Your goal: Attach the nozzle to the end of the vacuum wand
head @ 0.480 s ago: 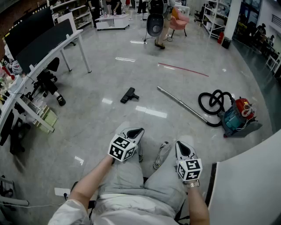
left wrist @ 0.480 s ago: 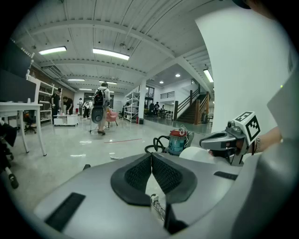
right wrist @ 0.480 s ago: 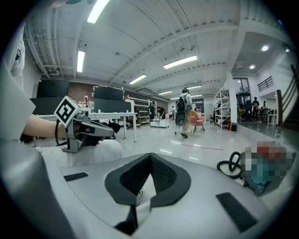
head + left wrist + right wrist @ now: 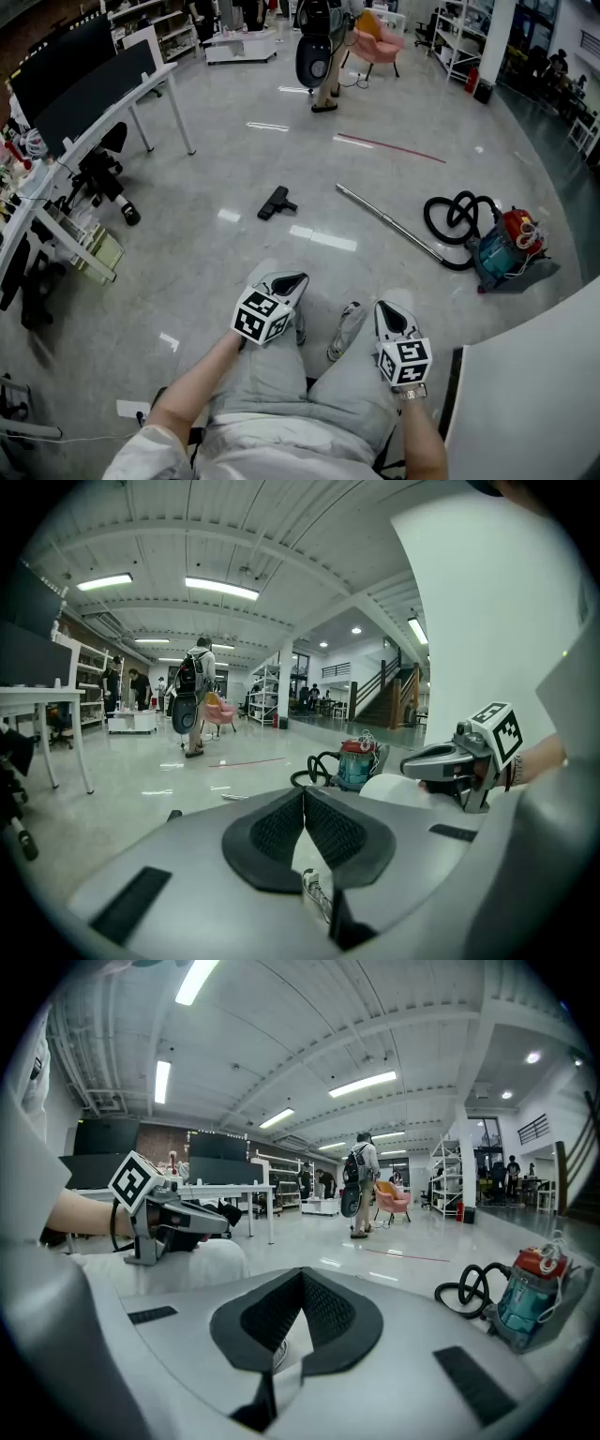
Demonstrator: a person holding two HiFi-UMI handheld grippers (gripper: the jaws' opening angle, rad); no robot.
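Change since a moment ago: only the person with the backpack [image 4: 317, 52] at the far end of the hall had shifted left; both my hands had kept their place over my lap.
Left gripper [image 4: 292, 279]: jaws pressed together, nothing between the pads.
Right gripper [image 4: 385, 310]: jaws likewise closed, with nothing in them.
Nozzle [image 4: 276, 202]: lay on the floor [image 4: 216, 272] straight ahead of my left gripper, well apart from it.
Wand [image 4: 389, 223]: lay flat on the floor, ahead and to my right, its long axis running from the free end at the upper left down to the hose [image 4: 454, 217] and the vacuum cleaner [image 4: 506, 246].
Gap: bare floor lay between the nozzle and the wand's free end, which was the end nearer the nozzle.
Nearer hand: left for the nozzle, right for the wand, as I judged it.
Stage: nothing was picked up yet; I judged the job not begun, and either gripper would have to open before taking hold.
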